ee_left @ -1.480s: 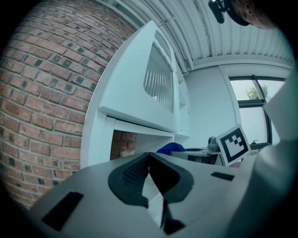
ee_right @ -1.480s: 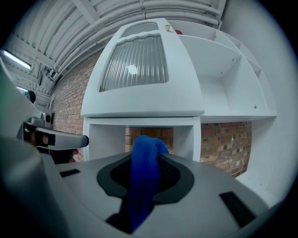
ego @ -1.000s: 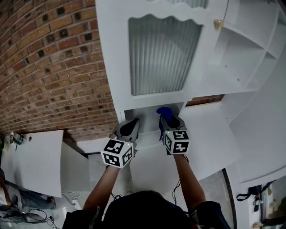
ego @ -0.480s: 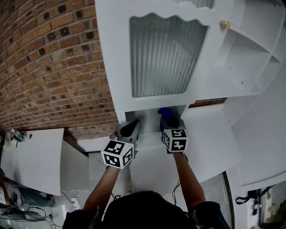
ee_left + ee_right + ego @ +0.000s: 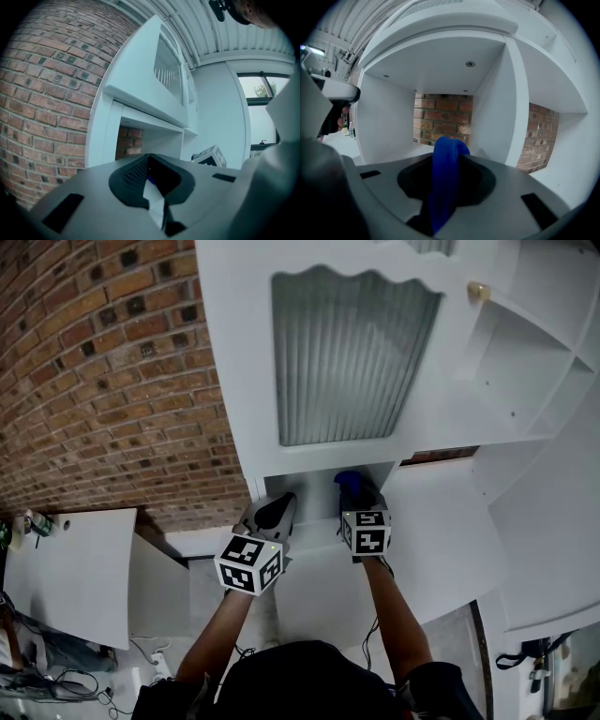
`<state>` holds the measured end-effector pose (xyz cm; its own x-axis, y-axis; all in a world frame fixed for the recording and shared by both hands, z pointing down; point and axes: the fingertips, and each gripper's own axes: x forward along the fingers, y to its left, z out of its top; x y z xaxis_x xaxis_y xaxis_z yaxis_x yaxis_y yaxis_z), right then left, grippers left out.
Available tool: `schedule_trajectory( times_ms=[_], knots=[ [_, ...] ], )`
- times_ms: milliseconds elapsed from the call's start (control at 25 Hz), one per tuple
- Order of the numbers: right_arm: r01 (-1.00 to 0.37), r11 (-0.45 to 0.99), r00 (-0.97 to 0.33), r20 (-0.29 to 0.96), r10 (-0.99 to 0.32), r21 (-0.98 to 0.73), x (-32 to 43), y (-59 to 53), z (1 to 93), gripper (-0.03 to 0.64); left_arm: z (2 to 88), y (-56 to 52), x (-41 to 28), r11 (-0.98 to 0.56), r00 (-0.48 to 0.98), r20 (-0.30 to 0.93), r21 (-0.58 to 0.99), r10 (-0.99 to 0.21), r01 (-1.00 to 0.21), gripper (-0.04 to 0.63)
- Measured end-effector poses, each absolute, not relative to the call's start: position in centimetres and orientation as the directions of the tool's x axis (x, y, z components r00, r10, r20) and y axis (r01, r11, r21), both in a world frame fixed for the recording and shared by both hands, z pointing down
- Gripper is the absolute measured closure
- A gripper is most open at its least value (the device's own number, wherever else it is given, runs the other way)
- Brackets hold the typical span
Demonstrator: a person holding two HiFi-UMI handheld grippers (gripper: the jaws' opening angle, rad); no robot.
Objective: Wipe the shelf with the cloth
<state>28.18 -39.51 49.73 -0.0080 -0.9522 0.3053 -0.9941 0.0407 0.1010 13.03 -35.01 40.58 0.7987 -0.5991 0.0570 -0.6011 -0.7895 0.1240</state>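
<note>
jaws of right gripper point(image 5: 352, 489) clench blue cloth point(image 5: 444, 178) at the shelf point(image 5: 401, 153); left gripper point(image 5: 279, 503) jaws closed, empty.

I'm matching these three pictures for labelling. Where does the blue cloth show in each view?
Head view: the blue cloth sits at centre, at the tip of the right gripper, just under the glass-fronted door.
Left gripper view: it cannot be made out.
Right gripper view: bottom centre, blue cloth pinched between the fingers.
Shared landmark: the brick wall.
</note>
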Motion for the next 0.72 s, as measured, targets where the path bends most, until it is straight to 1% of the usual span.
schedule_trajectory(
  times_ms=[720],
  knots=[
    [-0.993,0.044,0.004,0.395,-0.918,0.114,28.5,-39.9,54.1,0.515,40.9,-35.3,12.8,-0.788,0.797,0.066,0.122,-0.601,-0.604,0.578]
  ],
)
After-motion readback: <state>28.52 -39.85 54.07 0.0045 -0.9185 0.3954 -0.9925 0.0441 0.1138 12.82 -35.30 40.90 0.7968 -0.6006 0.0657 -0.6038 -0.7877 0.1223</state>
